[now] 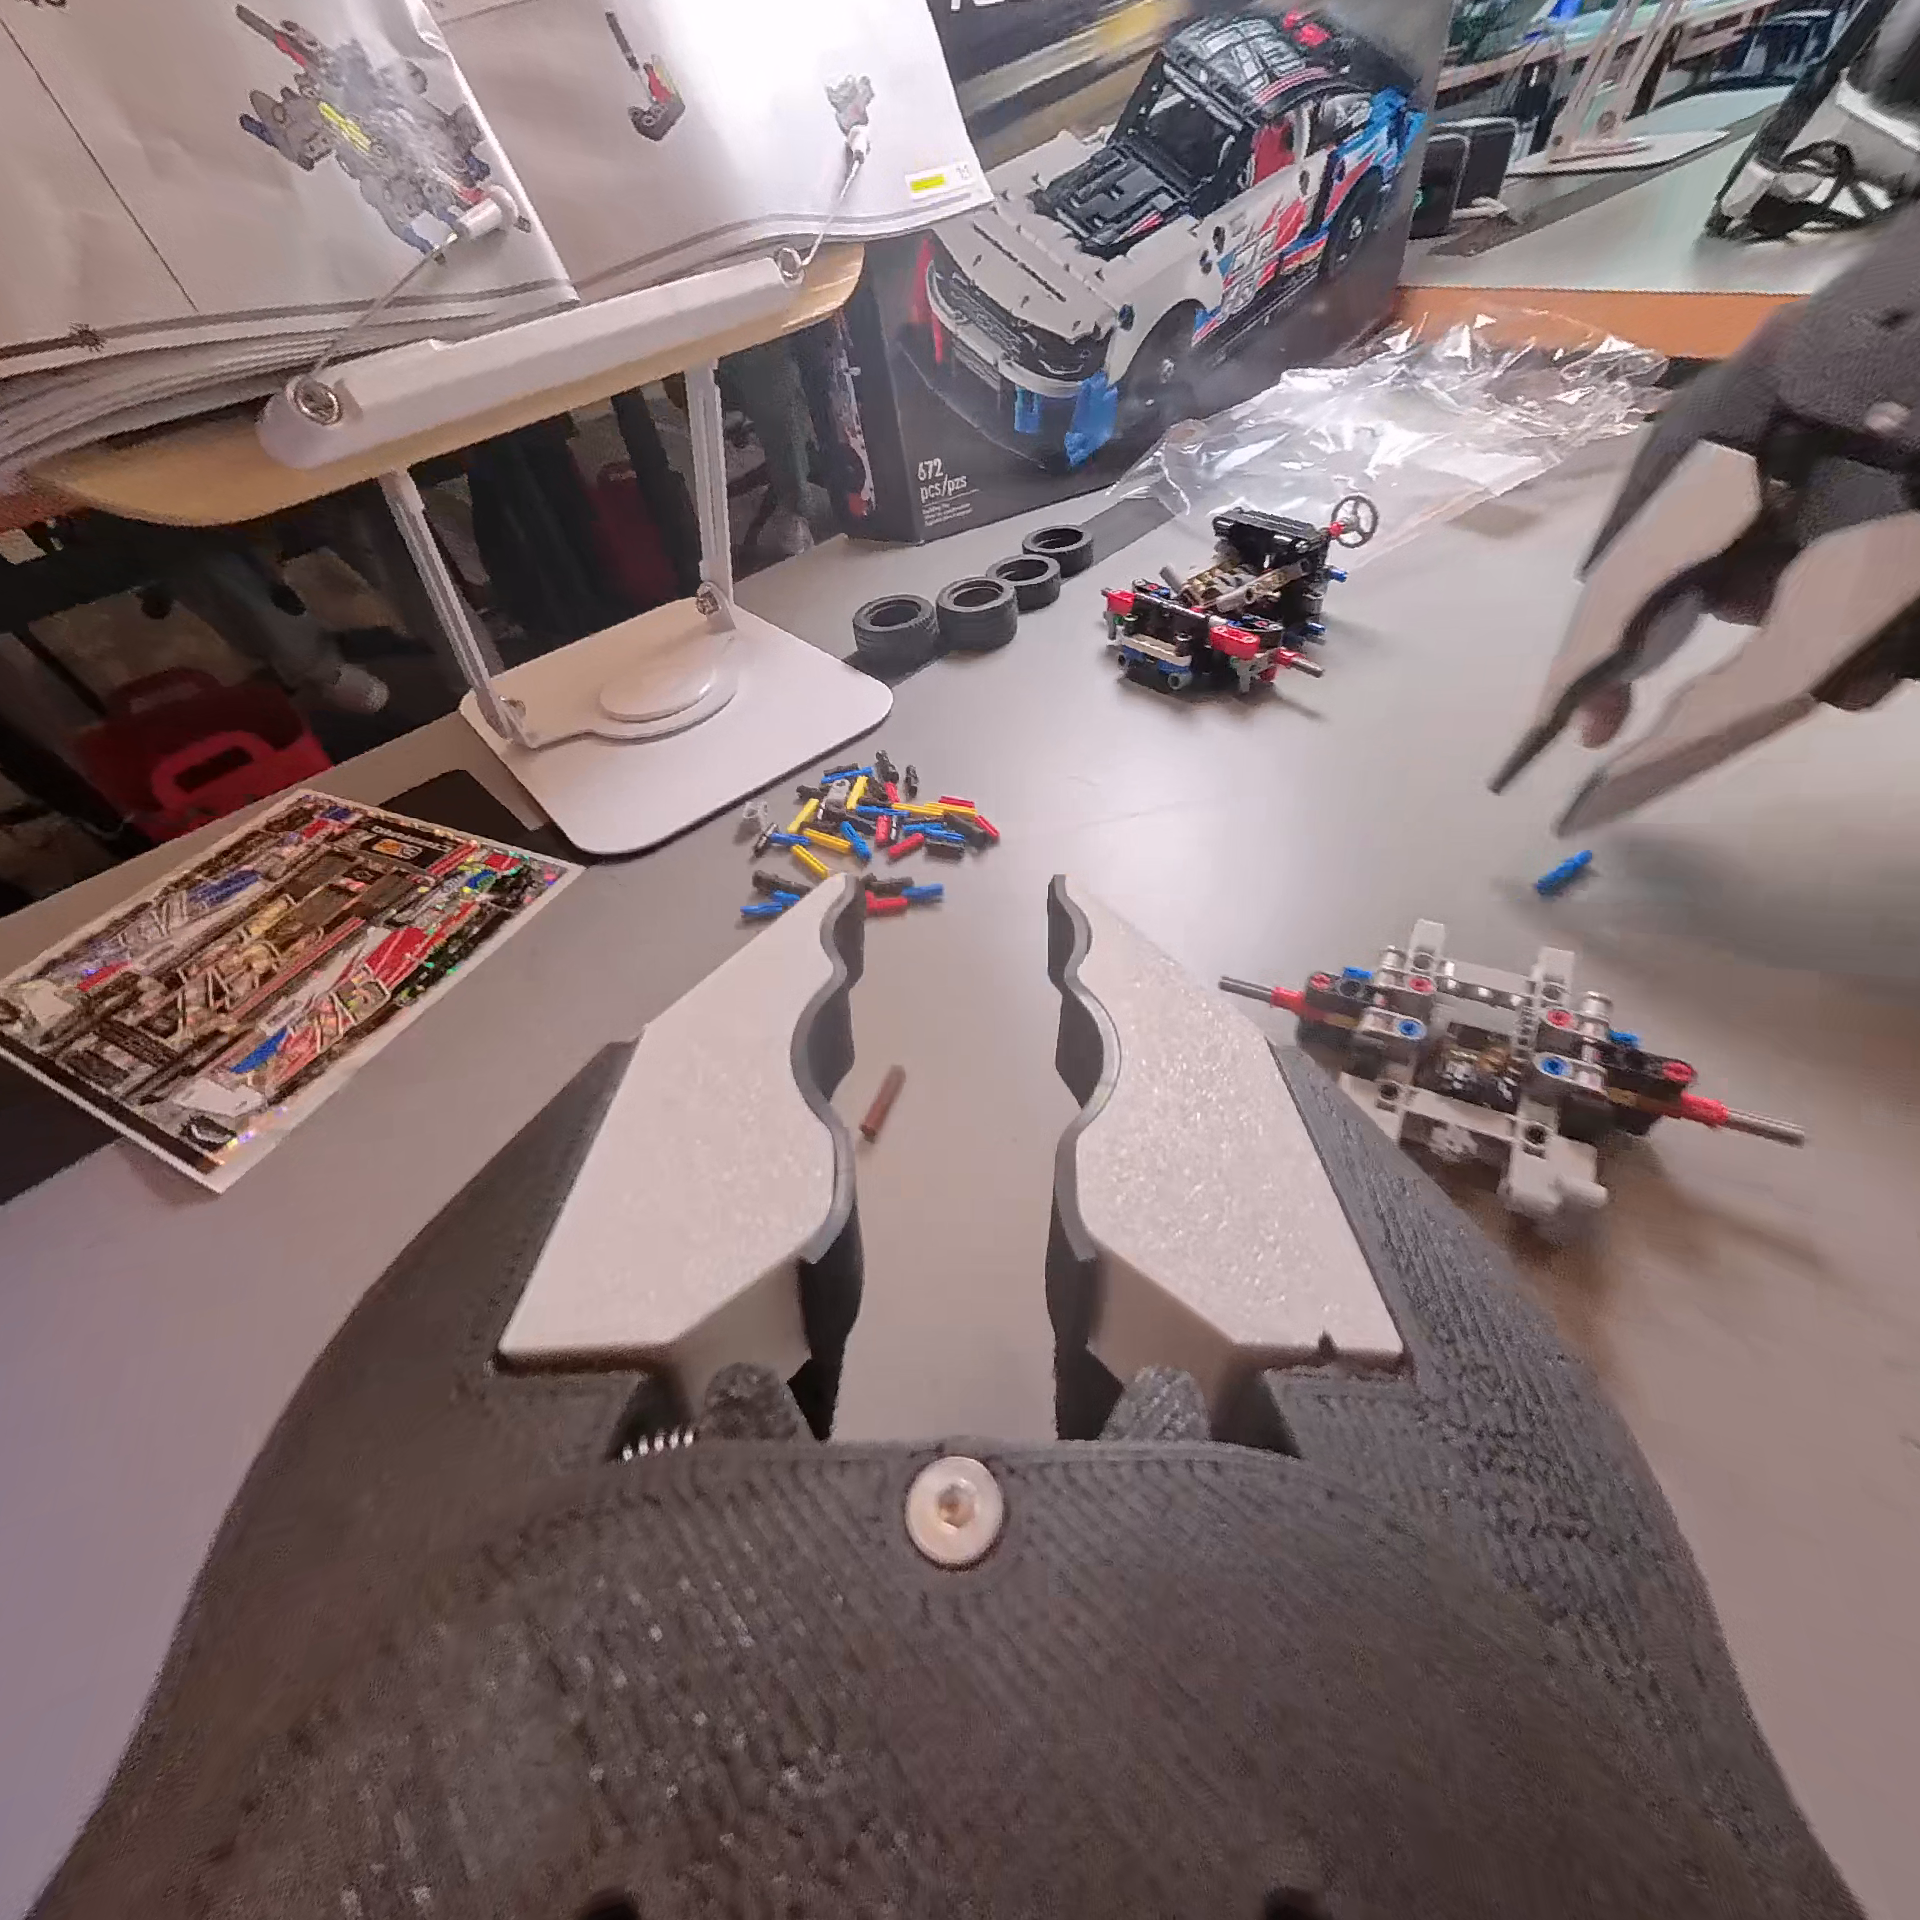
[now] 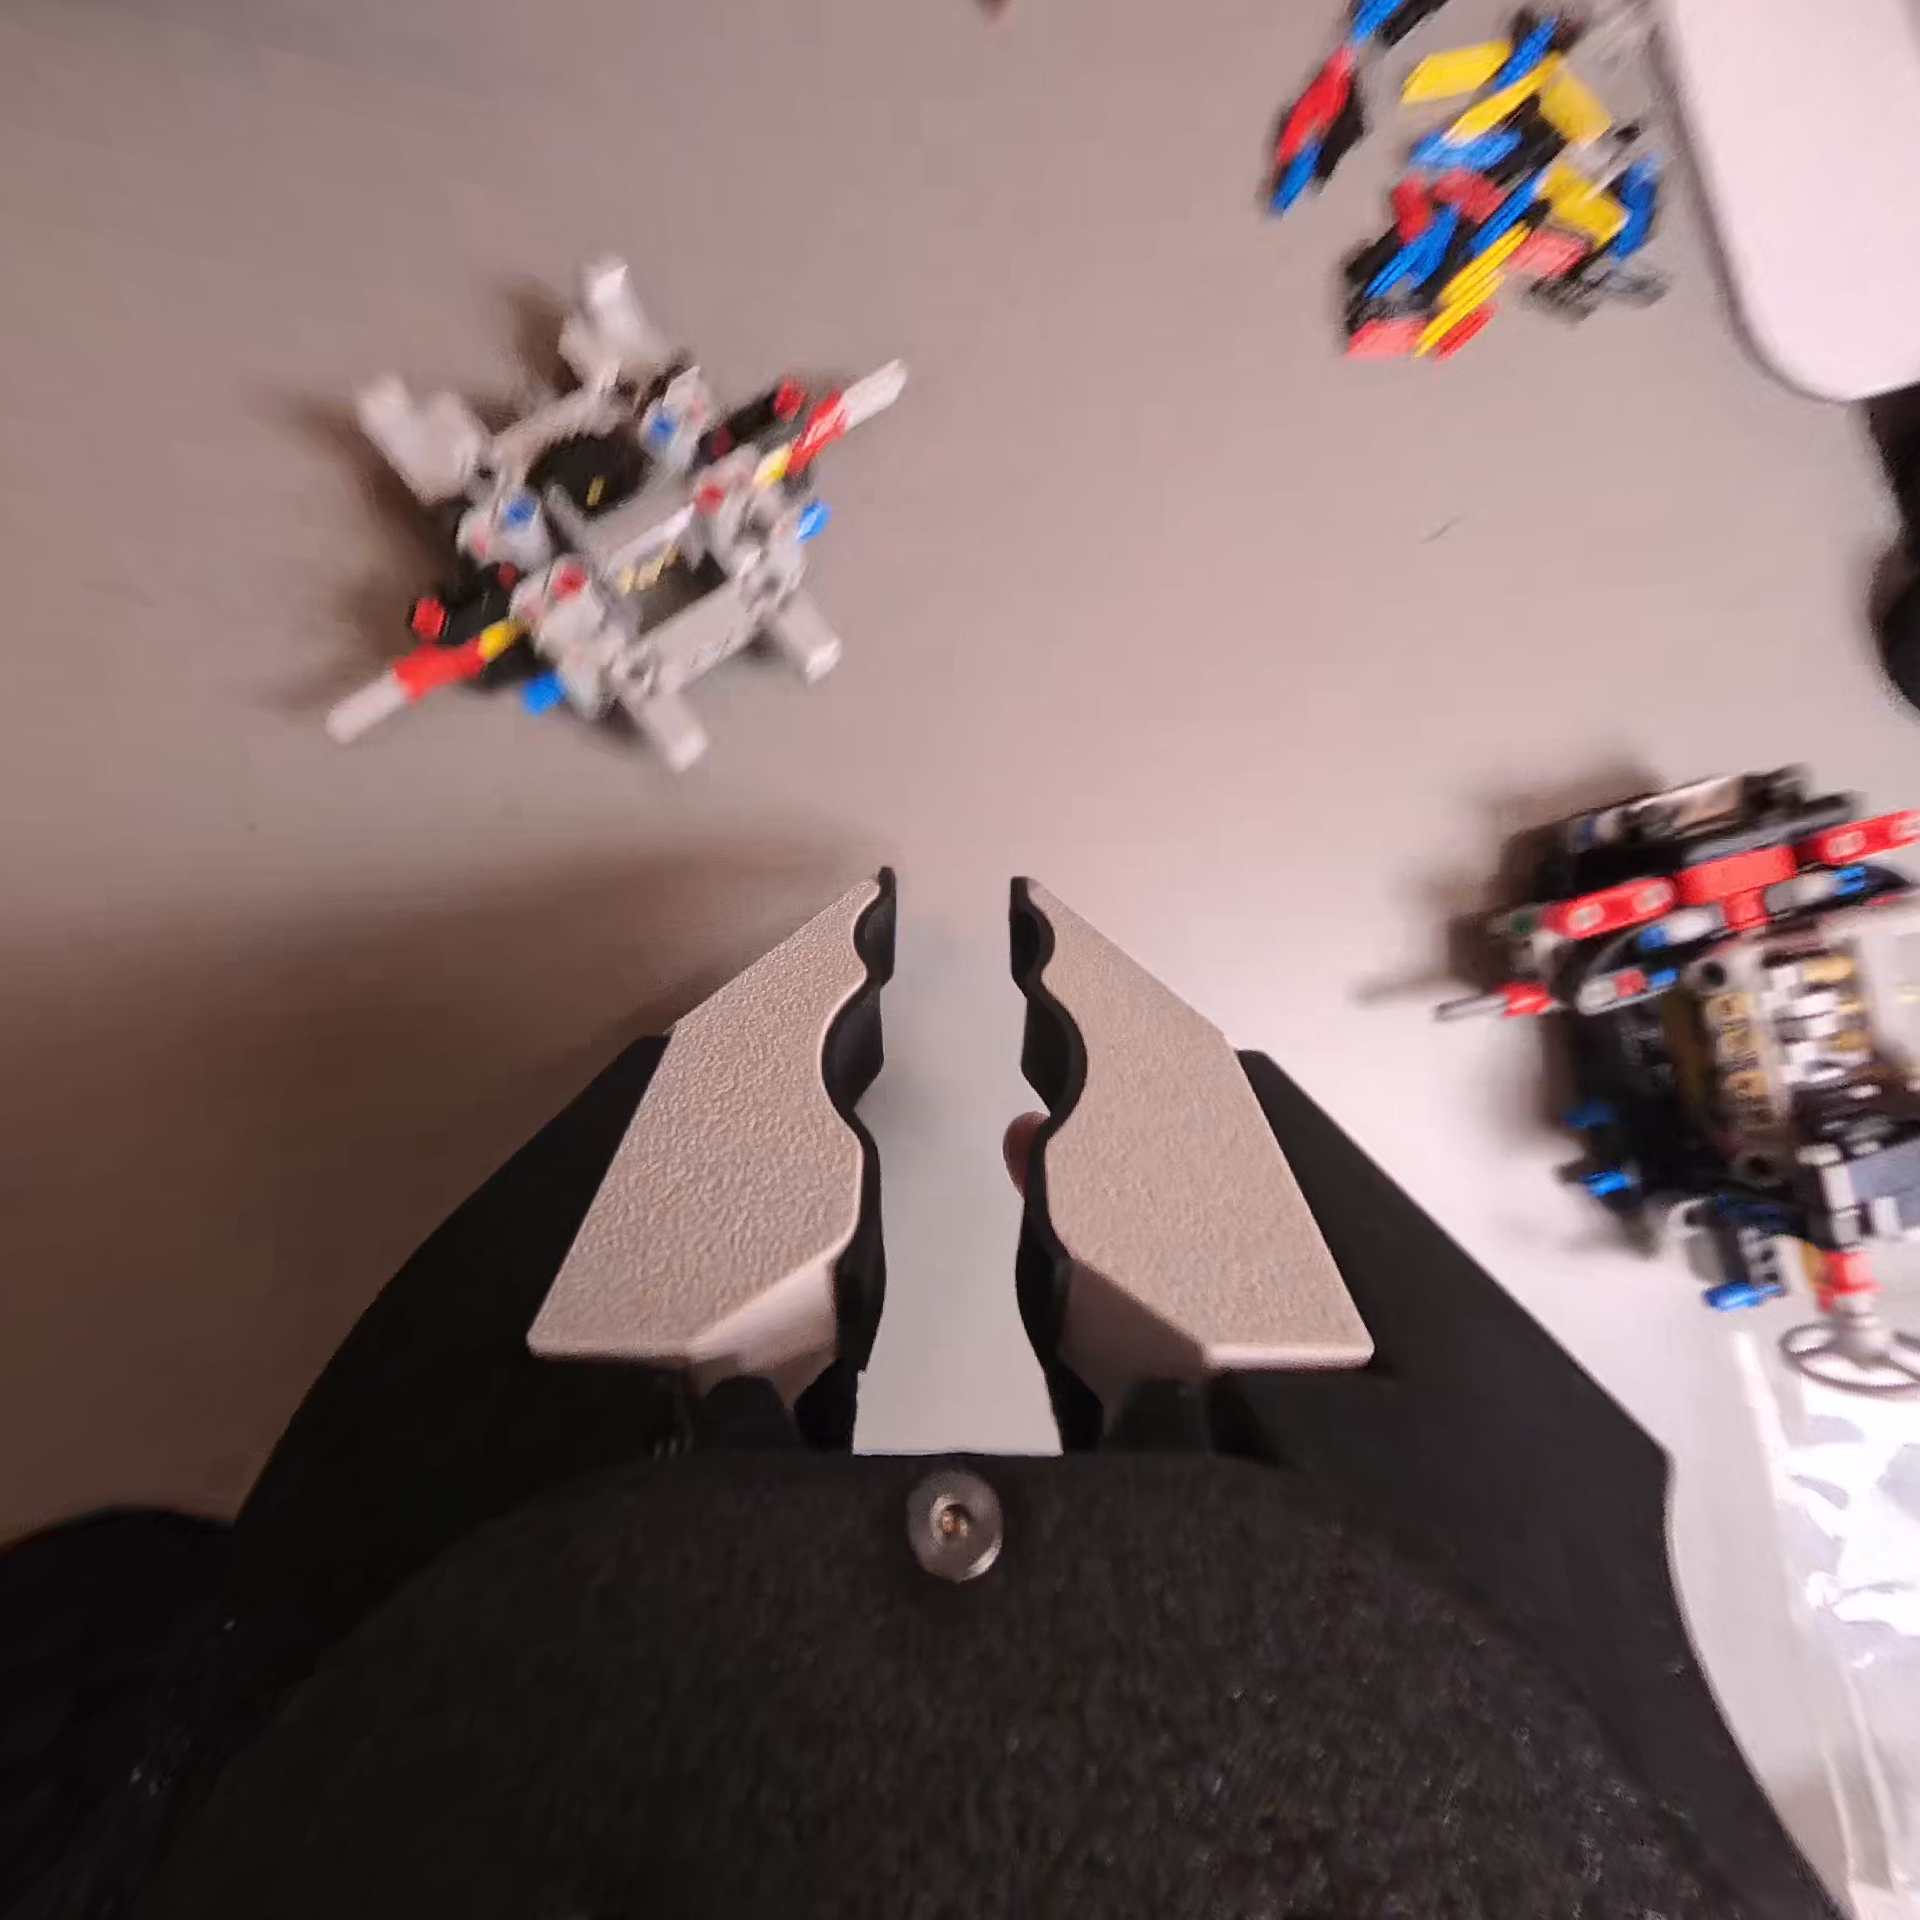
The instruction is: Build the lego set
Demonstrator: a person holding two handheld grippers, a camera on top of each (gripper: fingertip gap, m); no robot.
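Two grippers, both parted and holding nothing, over a grey table point(image 1: 1195, 790) strewn with toy building parts.

Left wrist view only: instruction sheets point(image 1: 260, 166) clipped to a white stand point(image 1: 665, 727); printed box point(image 1: 1174, 260) picturing a model car; four black tyres point(image 1: 971, 597) in a row; glossy sticker sheet point(image 1: 260, 966) lying flat at the table edge; crinkled clear plastic bag point(image 1: 1392, 405); short brown pin point(image 1: 883, 1101) on the table between the fingers, untouched by either; single blue pin point(image 1: 1564, 871) just below the tips of the right gripper point(image 1: 1538, 805), which shows blurred.

Both views: light-grey frame assembly point(image 1: 1496, 1060) point(image 2: 613, 540) with red-capped axle ends and blue pin heads; dark chassis assembly point(image 1: 1216, 613) point(image 2: 1745, 1029) with red beams; loose heap of small pins point(image 1: 883, 821) point(image 2: 1486, 187), blue, red, yellow and black.

Left gripper point(image 1: 956, 894): pale speckled finger shells with dark wavy-edged pads, on a coarse black ribbed body with one metal screw. Tips near the heap.

Right gripper point(image 2: 951, 883): same build, narrower gap, bare table between the pads. Frame assembly ahead to its left, chassis to its right; much of this view is motion-blurred.
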